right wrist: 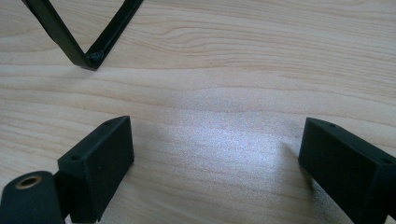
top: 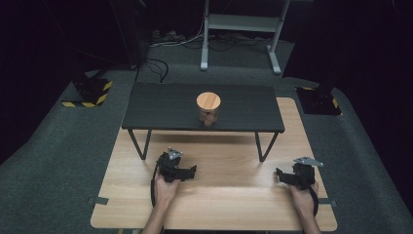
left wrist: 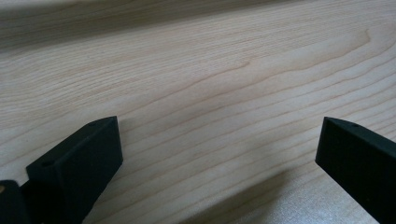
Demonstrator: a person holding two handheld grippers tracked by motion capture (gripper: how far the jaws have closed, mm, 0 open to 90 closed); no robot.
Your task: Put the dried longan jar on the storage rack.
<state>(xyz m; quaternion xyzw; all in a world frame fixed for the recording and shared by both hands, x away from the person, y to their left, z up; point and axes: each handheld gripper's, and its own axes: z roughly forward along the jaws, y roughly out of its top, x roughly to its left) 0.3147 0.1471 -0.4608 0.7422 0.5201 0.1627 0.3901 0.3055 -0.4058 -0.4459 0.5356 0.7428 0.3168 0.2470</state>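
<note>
While grippers [top: 234,175] rest low, wooden cylinder [top: 208,108] beyond — apart

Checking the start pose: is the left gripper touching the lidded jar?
Apart. The high view shows the left gripper on the wooden table, the jar on the black bench.

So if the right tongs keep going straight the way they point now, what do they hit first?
Probably the wooden tabletop itself, since the right tongs angle down at it with open jaws. Just beyond stands the black bench's V-shaped leg, though depth is hard to judge.
</note>
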